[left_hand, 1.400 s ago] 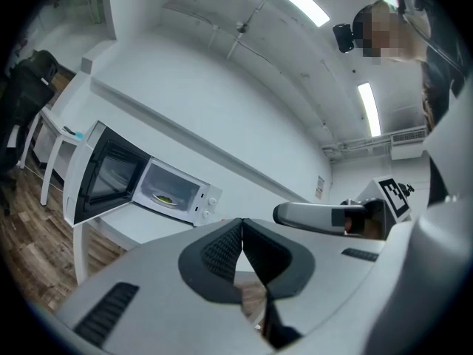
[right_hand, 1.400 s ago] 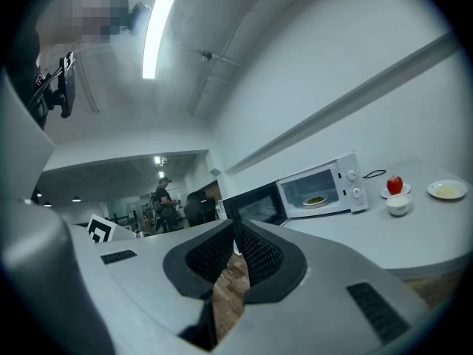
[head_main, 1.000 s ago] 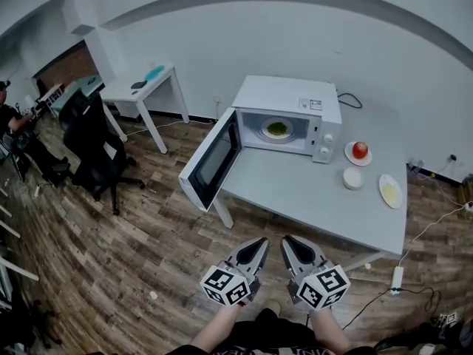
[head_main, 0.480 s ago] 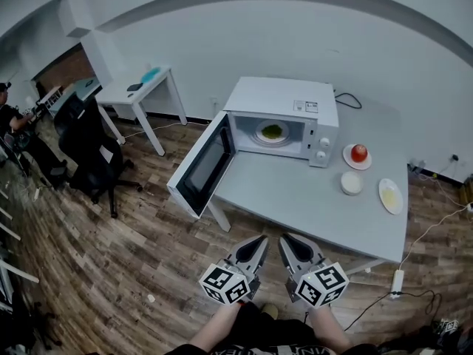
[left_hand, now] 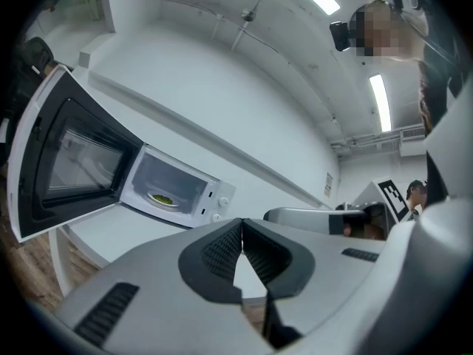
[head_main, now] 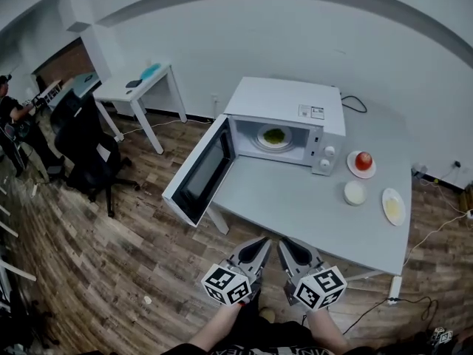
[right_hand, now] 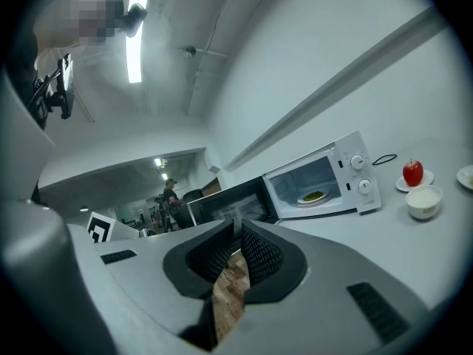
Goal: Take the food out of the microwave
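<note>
Holding nothing, the grey left gripper [head_main: 263, 242] and grey right gripper [head_main: 284, 242] hang side by side, each with jaws shut together, near the pale grey table's [head_main: 295, 198] front edge. Farther off, the white plate of green food [head_main: 275, 135] sits inside the white box-shaped microwave [head_main: 284, 98], whose black-windowed door [head_main: 199, 170] stands open.

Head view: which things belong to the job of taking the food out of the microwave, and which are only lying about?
For the job: microwave, its open door, plate of green food inside, left gripper, right gripper (both shut, empty).

Only lying about: apple on saucer, white bowl, yellowish plate, office chair, side table.
</note>
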`<state>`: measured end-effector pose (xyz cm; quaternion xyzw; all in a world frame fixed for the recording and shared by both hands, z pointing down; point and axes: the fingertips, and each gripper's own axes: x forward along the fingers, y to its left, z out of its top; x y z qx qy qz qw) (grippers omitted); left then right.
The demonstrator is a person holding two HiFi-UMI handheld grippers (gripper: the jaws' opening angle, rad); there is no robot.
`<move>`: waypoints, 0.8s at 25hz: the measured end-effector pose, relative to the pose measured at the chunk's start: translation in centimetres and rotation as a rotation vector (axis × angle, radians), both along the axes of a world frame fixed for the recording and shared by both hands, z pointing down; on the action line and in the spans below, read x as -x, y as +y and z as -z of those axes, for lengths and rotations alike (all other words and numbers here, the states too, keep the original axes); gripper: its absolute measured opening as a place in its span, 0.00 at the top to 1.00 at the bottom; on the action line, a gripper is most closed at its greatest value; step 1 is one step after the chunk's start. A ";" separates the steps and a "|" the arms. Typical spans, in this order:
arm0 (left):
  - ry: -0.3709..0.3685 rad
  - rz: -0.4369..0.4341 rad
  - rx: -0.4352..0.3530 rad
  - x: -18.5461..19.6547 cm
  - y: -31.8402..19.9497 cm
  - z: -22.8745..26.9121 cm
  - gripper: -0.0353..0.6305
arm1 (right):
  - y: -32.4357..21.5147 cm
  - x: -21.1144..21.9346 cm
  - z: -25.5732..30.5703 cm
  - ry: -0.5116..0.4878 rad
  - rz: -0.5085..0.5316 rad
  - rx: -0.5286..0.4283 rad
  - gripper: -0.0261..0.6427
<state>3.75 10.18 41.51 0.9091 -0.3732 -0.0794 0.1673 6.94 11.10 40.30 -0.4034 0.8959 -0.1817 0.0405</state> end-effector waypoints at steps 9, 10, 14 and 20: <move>0.002 -0.032 0.015 -0.8 -6.6 -0.4 0.93 | -6.3 -0.1 -0.9 0.002 -0.012 0.036 0.89; 0.003 -0.029 0.015 -0.7 -7.4 -0.4 0.93 | -7.0 0.0 -1.0 0.003 -0.012 0.039 0.89; 0.002 -0.023 0.027 -0.4 -9.8 -0.6 0.93 | -9.5 0.3 -1.3 0.005 -0.016 0.056 0.89; 0.009 -0.019 0.051 0.0 -13.3 -1.3 0.93 | -12.6 0.9 -2.4 0.021 -0.010 0.087 0.89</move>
